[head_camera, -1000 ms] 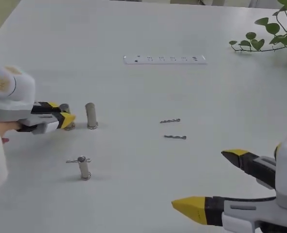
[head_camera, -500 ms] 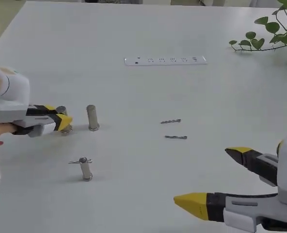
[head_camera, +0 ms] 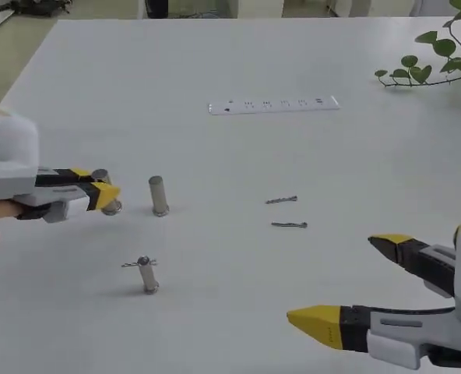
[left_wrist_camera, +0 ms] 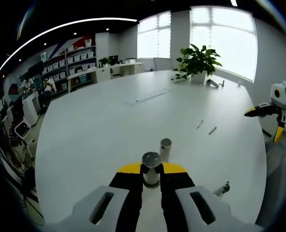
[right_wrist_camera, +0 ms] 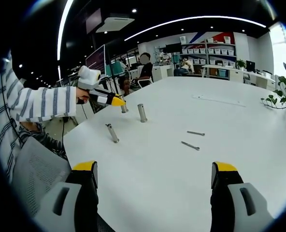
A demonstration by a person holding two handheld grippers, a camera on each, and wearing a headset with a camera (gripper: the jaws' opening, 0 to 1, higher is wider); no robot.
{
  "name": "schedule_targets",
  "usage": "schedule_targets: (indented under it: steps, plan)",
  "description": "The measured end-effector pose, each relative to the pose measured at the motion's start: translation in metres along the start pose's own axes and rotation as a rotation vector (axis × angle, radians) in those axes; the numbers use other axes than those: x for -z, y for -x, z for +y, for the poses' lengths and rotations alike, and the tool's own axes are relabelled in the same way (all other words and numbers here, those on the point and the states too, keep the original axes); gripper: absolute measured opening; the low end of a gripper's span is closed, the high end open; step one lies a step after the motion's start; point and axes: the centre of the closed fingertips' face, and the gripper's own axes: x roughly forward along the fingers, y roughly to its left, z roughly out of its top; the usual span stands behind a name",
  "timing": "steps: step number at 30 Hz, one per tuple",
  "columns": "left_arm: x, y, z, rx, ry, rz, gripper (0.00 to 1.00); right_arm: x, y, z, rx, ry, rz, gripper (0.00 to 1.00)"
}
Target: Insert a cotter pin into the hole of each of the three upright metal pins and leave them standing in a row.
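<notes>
The white bench [head_camera: 238,62] spans the frame. At lower right, the right gripper [head_camera: 355,282] hangs with its jaws wide apart. At the left edge, the left gripper [head_camera: 104,193] is clamped on an upright metal pin [left_wrist_camera: 151,169]. A second pin [head_camera: 158,195] stands just beside it, and a third pin [head_camera: 146,274], below them, has a cotter pin through it. Two loose cotter pins [head_camera: 281,200] lie at centre.

The head view looks down from above the near edge of the white table [head_camera: 293,62], taking in the work area as far as the power strip [head_camera: 273,105] and the plant [head_camera: 441,54]. The left gripper view sits low over the tabletop, very close to the upright pin [left_wrist_camera: 151,169] between its jaws, and faces across toward the windows, while the right gripper view looks from the opposite end, farther back, toward the shelves. All three share the free-standing pin [head_camera: 158,195], the two loose cotter pins [head_camera: 282,200] and the power strip.
</notes>
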Motion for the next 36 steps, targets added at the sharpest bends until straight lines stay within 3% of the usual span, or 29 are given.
schedule_targets:
  steps: [9, 17, 24, 36]
  plan:
    - [-0.021, 0.006, -0.029, 0.05, -0.024, -0.049, 0.09, -0.001, 0.003, -0.001, -0.005, 0.004, -0.01, 0.96]
    - [-0.033, -0.002, -0.074, 0.135, -0.072, -0.072, 0.09, -0.001, 0.003, -0.001, -0.007, 0.005, -0.012, 0.96]
    - [-0.033, -0.01, -0.11, 0.192, -0.108, -0.07, 0.09, 0.0, 0.004, -0.002, -0.008, 0.008, -0.009, 0.96]
    - [-0.028, -0.019, -0.161, 0.27, -0.135, -0.063, 0.09, 0.002, 0.005, -0.002, -0.004, 0.011, 0.003, 0.96]
